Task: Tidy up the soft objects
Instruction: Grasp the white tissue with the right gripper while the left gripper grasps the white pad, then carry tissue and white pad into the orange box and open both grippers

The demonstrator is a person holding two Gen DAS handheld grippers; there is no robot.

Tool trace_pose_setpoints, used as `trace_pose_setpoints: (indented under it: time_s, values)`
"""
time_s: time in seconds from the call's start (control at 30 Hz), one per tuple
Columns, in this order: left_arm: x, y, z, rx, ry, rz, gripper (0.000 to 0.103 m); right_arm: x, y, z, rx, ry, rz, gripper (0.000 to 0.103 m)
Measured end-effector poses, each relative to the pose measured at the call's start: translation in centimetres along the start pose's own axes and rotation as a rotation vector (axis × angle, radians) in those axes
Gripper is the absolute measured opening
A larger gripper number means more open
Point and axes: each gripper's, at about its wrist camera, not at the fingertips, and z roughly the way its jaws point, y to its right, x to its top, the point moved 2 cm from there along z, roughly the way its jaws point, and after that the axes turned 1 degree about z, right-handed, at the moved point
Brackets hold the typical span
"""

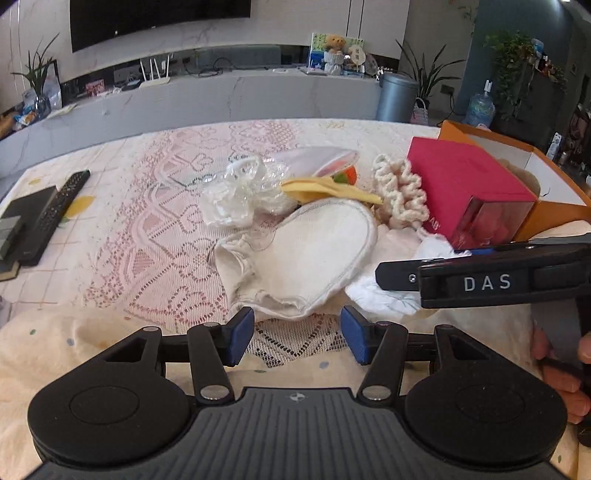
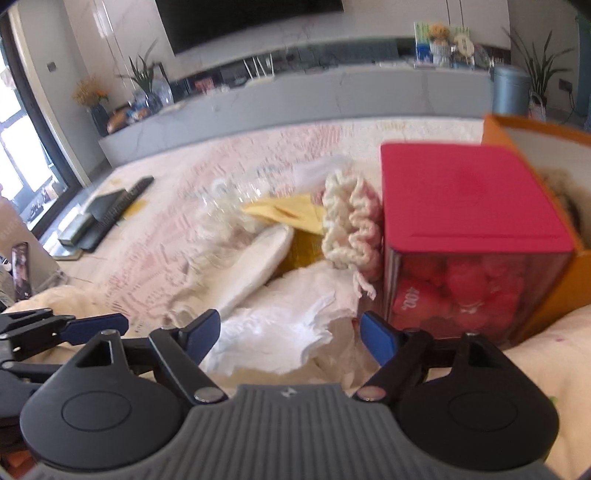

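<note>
White crumpled tissue (image 2: 280,332) lies between my right hand-held gripper's (image 2: 290,334) parted fingers for pickup; left hand-held gripper (image 1: 297,334) waits apart, empty, near the desk's (image 1: 129,229) front edge.

Ahead of me a dark television (image 1: 159,18) hangs on the marble wall (image 1: 295,22) above a long grey console (image 1: 229,96); daylight enters a window (image 2: 18,147) left.
</note>
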Motion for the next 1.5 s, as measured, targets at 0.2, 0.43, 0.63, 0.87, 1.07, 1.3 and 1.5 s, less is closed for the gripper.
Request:
trace_pose_setpoints:
  time_s: [0.2,0.43,0.63,0.87,1.07,1.3,1.5]
  values:
    - [-0.3,-0.9,1.2,-0.013,-0.031,-0.061,0.065,-0.7,-0.6,2.2,0.02,-0.052,-0.057,0.054]
    - [-0.1,-0.4,1.0,0.002,-0.006,-0.044,0.065,-1.2,-0.8,3.2,0.025,-0.093,-0.086,0.019]
    - [0.7,0.4,1.8,-0.004,-0.02,0.031,0.065,-1.2,0.4,1.0,-0.009,-0.05,-0.041,0.018]
    - [1.7,2.2,4.0,0.01,-0.039,0.172,0.066,-1.5,2.2,1.8,0.006,-0.084,0.043,0.018]
    - [1.4,2.0,6.2,0.024,-0.122,0.169,0.063,-1.9,2.1,2.4,0.0,-0.088,0.042,0.02]
    - [1.8,0.6,5.6,0.006,-0.077,0.029,0.021,-2.1,2.3,2.5,0.013,-0.079,0.041,0.02]
    - [1.7,0.1,3.1,0.006,0.018,-0.031,0.005,-2.2,1.9,0.6,0.055,-0.056,0.014,0.018]
